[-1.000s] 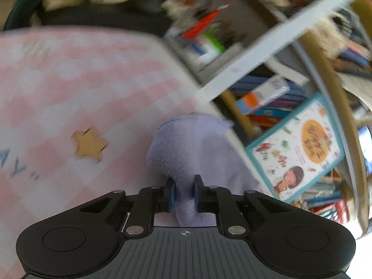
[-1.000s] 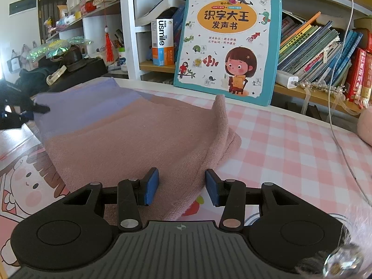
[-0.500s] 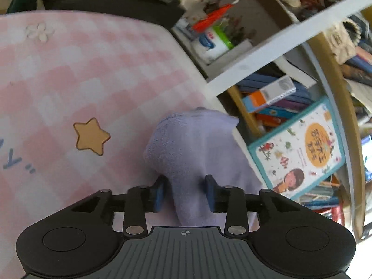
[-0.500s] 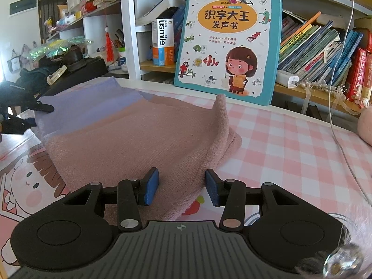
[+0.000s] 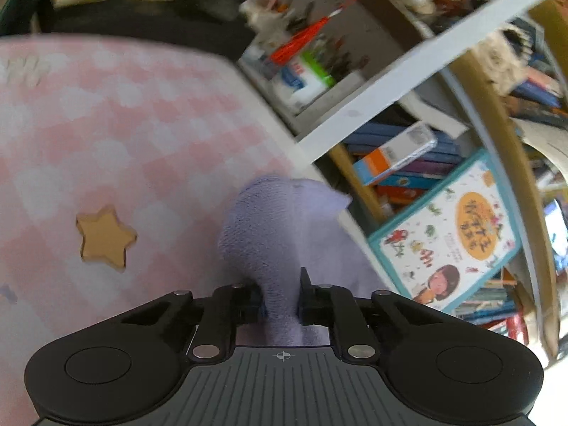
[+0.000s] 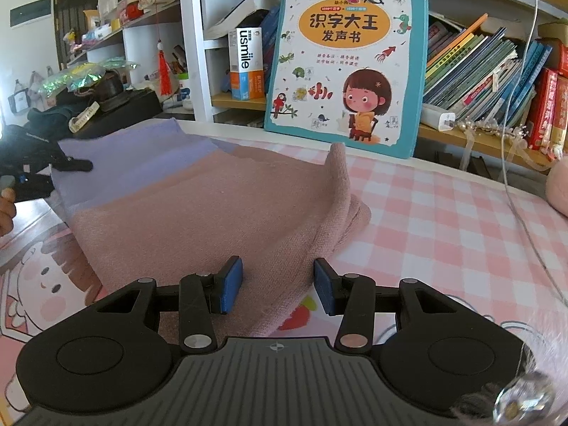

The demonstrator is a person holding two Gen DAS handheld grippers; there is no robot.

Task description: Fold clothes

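Lying across the pink-checked worktop (image 6: 443, 220), the garment (image 6: 198, 209) is a knitted piece, pink over most of its body with a lilac band at the far left end. It looks partly folded: layers are doubled along the edge at about three o'clock, where one corner stands up in a peak. At least one more fold seems left, and the cloth is not yet squared into a neat bundle.

The left gripper (image 5: 282, 298) has just been closing and is now clamped on a bunch of the lilac end, the fabric bulging out beyond its fingertips. In the right wrist view it shows at nine o'clock, at the garment's left edge. The right gripper (image 6: 278, 285) stands open over the near pink hem, pads clear of the cloth.

A picture book (image 6: 346, 60) leans on the bookshelf (image 6: 490, 142) at twelve o'clock.
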